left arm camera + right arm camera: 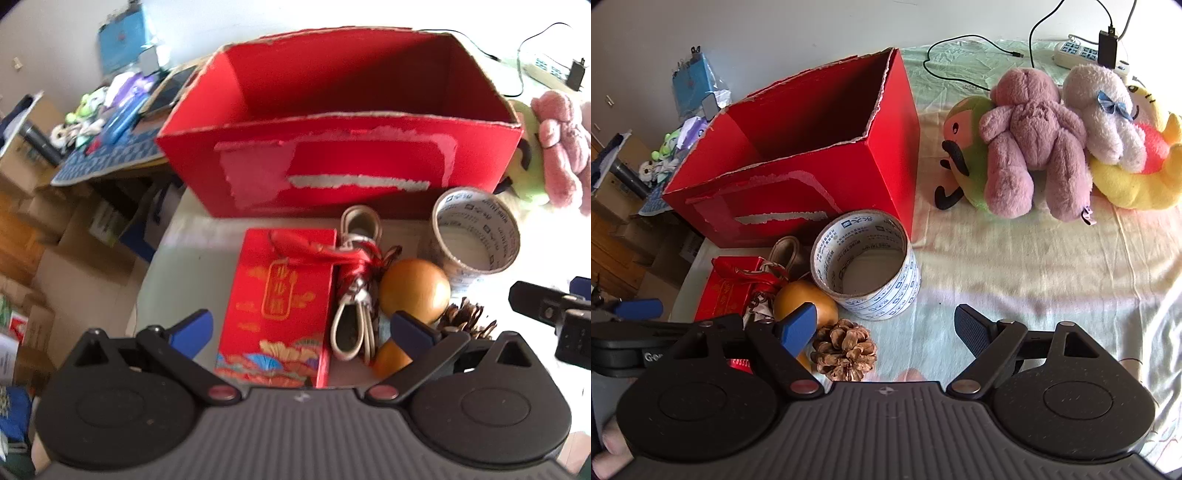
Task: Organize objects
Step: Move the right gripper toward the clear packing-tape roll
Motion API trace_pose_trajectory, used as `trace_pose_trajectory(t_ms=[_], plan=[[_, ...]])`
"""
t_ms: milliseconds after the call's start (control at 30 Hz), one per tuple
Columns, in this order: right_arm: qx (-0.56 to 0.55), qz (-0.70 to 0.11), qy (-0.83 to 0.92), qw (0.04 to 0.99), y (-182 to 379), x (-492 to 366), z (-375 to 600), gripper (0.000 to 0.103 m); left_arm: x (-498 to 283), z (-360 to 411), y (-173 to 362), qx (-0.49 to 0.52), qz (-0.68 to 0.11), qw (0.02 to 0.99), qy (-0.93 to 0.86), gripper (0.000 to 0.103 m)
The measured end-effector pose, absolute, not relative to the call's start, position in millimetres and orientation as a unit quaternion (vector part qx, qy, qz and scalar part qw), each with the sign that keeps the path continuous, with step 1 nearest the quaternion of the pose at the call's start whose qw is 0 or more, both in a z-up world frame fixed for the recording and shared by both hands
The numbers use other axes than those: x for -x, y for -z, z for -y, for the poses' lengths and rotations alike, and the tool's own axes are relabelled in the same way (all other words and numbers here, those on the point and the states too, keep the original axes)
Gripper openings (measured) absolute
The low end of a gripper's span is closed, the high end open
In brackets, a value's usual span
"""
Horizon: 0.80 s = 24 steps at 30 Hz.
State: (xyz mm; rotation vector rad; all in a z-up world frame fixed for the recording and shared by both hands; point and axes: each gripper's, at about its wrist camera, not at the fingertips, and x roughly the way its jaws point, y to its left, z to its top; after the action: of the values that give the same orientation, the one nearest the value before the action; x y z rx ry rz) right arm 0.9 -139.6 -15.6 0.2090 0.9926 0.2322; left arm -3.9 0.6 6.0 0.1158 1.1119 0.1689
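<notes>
An open red cardboard box stands on the table, empty as far as I see. In front of it lie a small red gift bag, a coiled cord with red ribbon, a golden gourd, a tape roll and a pine cone. My left gripper is open above the gift bag. My right gripper is open, empty, just above the pine cone.
Plush toys lie right of the box: a pink bear, a green one, a white one, a yellow one. A power strip with cables sits at the back. Cluttered boxes stand off the table's left edge.
</notes>
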Motion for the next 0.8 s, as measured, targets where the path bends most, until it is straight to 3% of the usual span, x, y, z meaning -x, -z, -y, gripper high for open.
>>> trace_pose_trajectory(t_ms=[500, 800], plan=[[-0.162, -0.457, -0.011, 0.875, 13, -6, 140, 0.082, -25, -17, -10, -0.087, -0.515, 0.853, 0.009, 0.102], [-0.168, -0.442, 0.003, 0.881, 16, -19, 131, 0.077, -45, -18, -14, -0.054, -0.509, 0.853, 0.098, 0.099]])
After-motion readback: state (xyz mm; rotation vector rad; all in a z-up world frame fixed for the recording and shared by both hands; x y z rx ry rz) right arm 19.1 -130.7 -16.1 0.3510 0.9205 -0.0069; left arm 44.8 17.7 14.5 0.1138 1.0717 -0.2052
